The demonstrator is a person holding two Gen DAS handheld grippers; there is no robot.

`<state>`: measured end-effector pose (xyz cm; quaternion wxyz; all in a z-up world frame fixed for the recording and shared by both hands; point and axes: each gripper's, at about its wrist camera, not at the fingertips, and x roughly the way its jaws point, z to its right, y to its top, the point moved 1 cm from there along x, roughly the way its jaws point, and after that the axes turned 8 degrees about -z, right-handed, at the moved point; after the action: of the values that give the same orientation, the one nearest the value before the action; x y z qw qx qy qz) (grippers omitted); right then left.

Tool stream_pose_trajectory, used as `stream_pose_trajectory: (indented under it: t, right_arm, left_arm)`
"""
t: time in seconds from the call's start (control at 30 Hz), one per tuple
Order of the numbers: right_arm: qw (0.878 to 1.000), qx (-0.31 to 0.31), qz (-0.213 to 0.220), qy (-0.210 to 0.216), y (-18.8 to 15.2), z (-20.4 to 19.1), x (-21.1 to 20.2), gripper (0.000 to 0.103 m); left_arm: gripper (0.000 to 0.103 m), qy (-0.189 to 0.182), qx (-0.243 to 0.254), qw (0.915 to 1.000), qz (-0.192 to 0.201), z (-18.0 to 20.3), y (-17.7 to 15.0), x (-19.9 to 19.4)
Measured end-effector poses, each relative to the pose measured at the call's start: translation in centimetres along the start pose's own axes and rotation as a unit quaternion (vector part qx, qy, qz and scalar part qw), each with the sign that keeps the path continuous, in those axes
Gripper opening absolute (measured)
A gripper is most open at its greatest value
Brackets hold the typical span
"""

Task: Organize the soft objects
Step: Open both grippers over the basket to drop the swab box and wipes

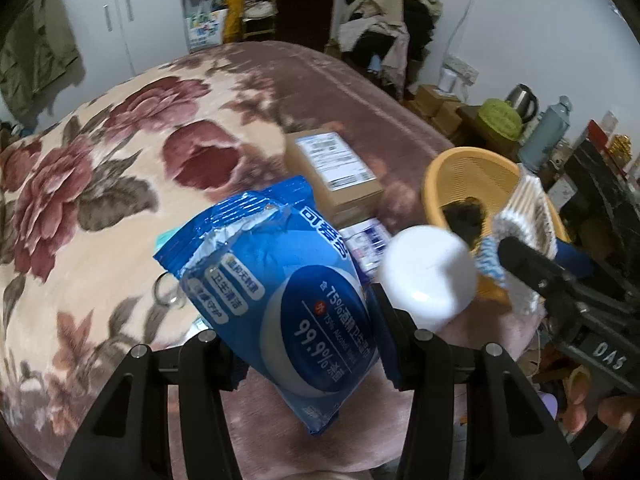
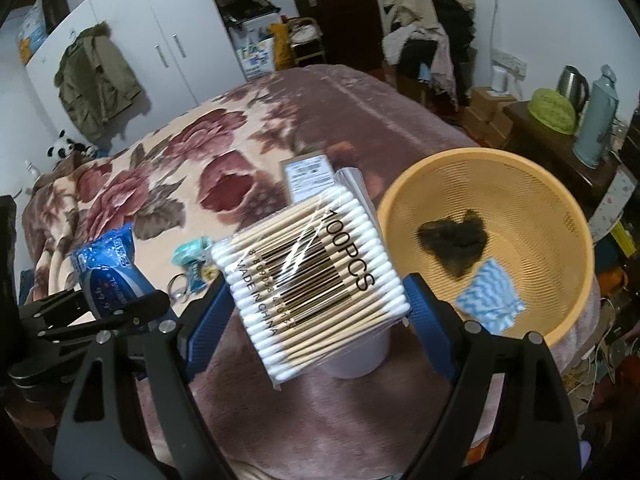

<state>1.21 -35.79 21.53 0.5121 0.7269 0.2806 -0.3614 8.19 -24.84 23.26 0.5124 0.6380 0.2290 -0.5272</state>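
Two grippers, both loaded, above the bed. Left gripper: fingers pinching blue wet-wipe pack, top torn open, held clear of the blanket. Right gripper: fingers pinching cotton-swab pack, just beside the orange basket, which contains a dark cloth and a blue-white cloth.

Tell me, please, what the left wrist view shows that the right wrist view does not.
Left view only: the wipes pack's torn top and a white round lid.
Right view only: the swab pack's barcode, a panda toy, and a blue cloth in the basket.
Both: the basket, cardboard box, flowered blanket and metal ring.
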Motion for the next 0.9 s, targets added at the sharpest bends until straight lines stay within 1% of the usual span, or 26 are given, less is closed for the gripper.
stream_pose_trajectory:
  t: [0.03,0.2,0.37,0.53,0.7,0.8,0.87,0.9]
  right_arm:
    - [1.000,0.004,0.002,-0.005,0.2,0.6,-0.1,0.085]
    - [0.999,0.027,0.008,-0.020,0.7,3.4,-0.4,0.085]
    - [0.997,0.064,0.011,-0.036,1.0,6.9,-0.7,0.085]
    - [0.993,0.101,0.015,-0.051,1.4,10.5,-1.2,0.085]
    - [0.990,0.128,0.024,-0.063,1.8,12.8,-1.9,0.085]
    - [0.987,0.142,0.029,-0.066,1.9,13.8,-2.2,0.085]
    - [0.986,0.152,0.032,-0.064,2.0,14.5,-2.3,0.085]
    - [0.985,0.159,0.035,-0.059,2.0,14.9,-2.3,0.086]
  left_arm:
    - [0.053,-0.009,0.009,0.9999,0.002,1.0,0.6,0.0]
    - [0.053,-0.029,0.040,0.9987,0.009,5.0,2.9,0.0]
    - [0.053,-0.050,0.063,0.9967,0.002,8.3,5.1,1.1]
    - [0.053,-0.077,0.074,0.9942,-0.015,11.3,6.6,2.8]
    - [0.053,-0.112,0.079,0.9903,-0.025,14.6,7.8,4.5]
    - [0.053,-0.135,0.080,0.9873,-0.025,16.1,8.1,5.5]
    - [0.060,-0.144,0.083,0.9860,-0.020,16.9,8.3,6.1]
    - [0.070,-0.147,0.084,0.9854,-0.017,17.2,8.3,6.3]
